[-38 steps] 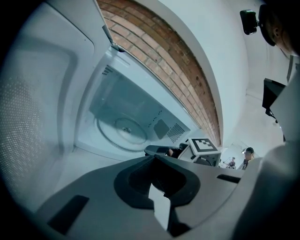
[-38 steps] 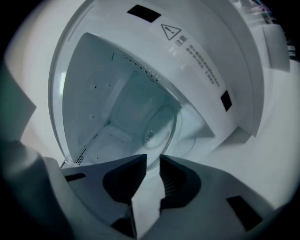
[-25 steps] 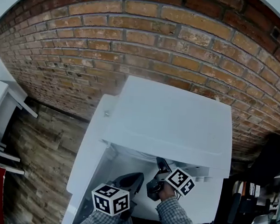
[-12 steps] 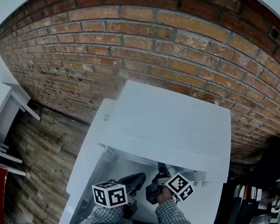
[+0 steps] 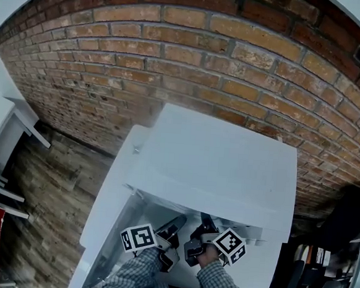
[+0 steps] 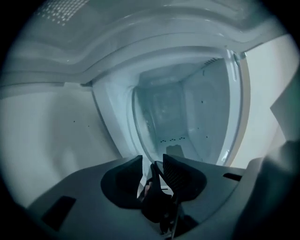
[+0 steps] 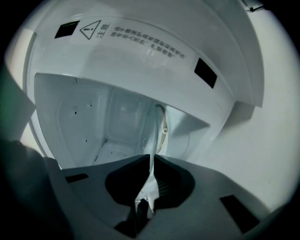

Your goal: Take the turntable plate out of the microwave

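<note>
Door: the door [image 5: 107,212] of the microwave [image 5: 221,168] stands open at the left side, swung away from the cavity [image 7: 84,122].
Left gripper: the left gripper [image 6: 152,161] has come closer to the front edge of the cavity and has rolled over. Its jaws have just been opening and now stand apart. The near rim of the plate seems to lie between them, but they do not press on it.
Cavity: it contains the turntable plate [image 6: 187,112], a clear glass disc that is still fully inside. A pale ring [image 7: 164,129] shows just beside the rim of the plate; I judge it is the roller ring under it.
Right gripper: the right gripper [image 7: 151,159] is also at the front edge of the cavity. Its jaws have just been closing and now clamp on the rim of the plate.
Meaning for the task: I judge that one side of the rim is secured and the left side is only prepared. The plate is not yet out.
Head view: both grippers are side by side under the front edge of the microwave top, and the plate itself is hidden there.
</note>
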`<state>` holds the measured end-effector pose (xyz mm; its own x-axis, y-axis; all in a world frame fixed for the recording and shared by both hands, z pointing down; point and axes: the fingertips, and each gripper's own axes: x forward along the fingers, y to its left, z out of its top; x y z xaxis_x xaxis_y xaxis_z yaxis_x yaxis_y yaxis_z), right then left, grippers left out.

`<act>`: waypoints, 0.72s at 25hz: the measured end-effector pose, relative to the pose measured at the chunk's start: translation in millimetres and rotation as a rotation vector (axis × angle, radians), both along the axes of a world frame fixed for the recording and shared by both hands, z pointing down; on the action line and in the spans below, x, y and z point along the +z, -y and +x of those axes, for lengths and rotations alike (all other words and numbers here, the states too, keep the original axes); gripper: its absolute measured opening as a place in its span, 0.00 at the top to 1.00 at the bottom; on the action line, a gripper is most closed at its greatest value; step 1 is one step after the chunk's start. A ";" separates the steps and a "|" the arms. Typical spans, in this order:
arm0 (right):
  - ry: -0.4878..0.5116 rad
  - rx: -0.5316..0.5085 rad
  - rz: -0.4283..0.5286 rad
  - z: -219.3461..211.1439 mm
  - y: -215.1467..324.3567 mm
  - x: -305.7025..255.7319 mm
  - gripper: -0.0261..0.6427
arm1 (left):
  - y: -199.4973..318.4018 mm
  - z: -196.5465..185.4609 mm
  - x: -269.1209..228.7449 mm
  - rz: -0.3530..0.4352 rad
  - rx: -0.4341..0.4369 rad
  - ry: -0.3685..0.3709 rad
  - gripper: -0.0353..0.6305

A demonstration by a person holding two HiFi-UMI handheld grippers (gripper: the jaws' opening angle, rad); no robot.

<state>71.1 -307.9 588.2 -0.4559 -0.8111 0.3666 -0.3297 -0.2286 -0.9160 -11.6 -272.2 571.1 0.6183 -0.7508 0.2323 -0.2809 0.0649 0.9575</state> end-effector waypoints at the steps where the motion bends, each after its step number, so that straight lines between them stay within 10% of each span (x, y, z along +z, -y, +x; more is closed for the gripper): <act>1: 0.006 0.000 0.000 -0.1 -0.1 -1.0 0.91 | 2.6 -0.6 3.1 -0.016 -0.017 -0.020 0.78; 18: 0.091 0.007 0.006 -3.0 0.2 -17.7 0.91 | 55.2 -25.6 3.3 -0.018 -0.237 -0.188 0.78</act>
<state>68.1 -308.1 570.5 -0.4809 -0.8165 0.3194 -0.2437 -0.2255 -0.9433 -37.2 -327.3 574.4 0.4602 -0.8759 0.1449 -0.0736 0.1250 0.9894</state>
